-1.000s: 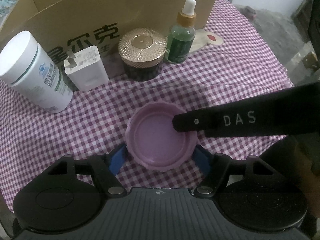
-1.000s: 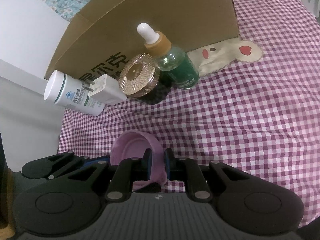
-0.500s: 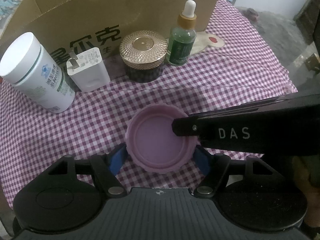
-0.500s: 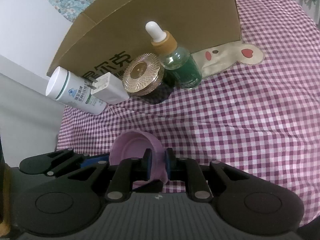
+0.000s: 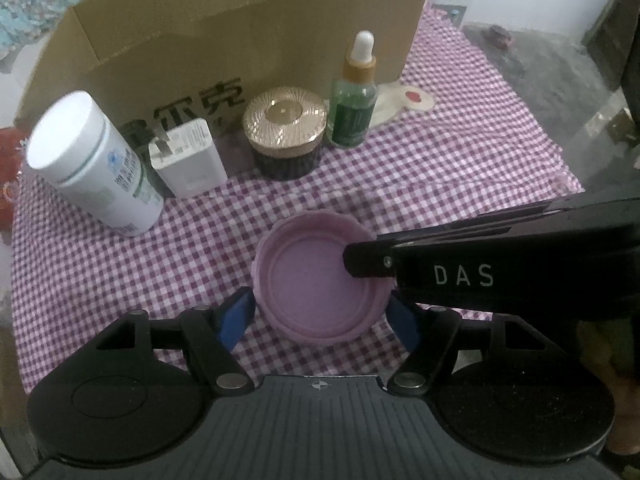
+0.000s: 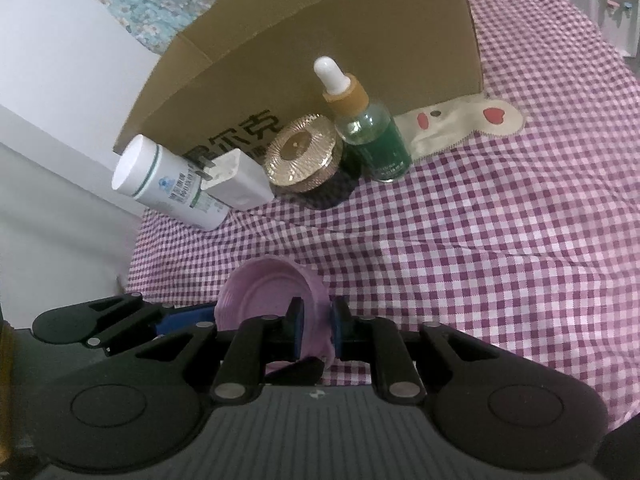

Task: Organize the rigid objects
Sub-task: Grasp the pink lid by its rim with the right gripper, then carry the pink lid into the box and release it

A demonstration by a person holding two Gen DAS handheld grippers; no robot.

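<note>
A shallow purple dish (image 5: 320,280) is held above the checked cloth. My right gripper (image 6: 316,330) is shut on the dish's rim (image 6: 316,312); its black body shows in the left wrist view (image 5: 460,272). My left gripper (image 5: 322,314) is open, its blue pads on either side of the dish, close to its rim. Along the cardboard box stand a white bottle (image 5: 92,164), a white charger (image 5: 186,158), a gold-lidded jar (image 5: 285,132) and a green dropper bottle (image 5: 354,98).
The open cardboard box (image 5: 240,36) stands at the back of the purple checked cloth (image 5: 440,168). A cream patch with a red heart (image 6: 460,128) lies right of the dropper bottle. The cloth's right edge drops to the floor (image 5: 560,80).
Both grippers and the dish have risen and drawn back a little from the row of objects; the box's open top now shows. The right gripper's hold is unchanged.
</note>
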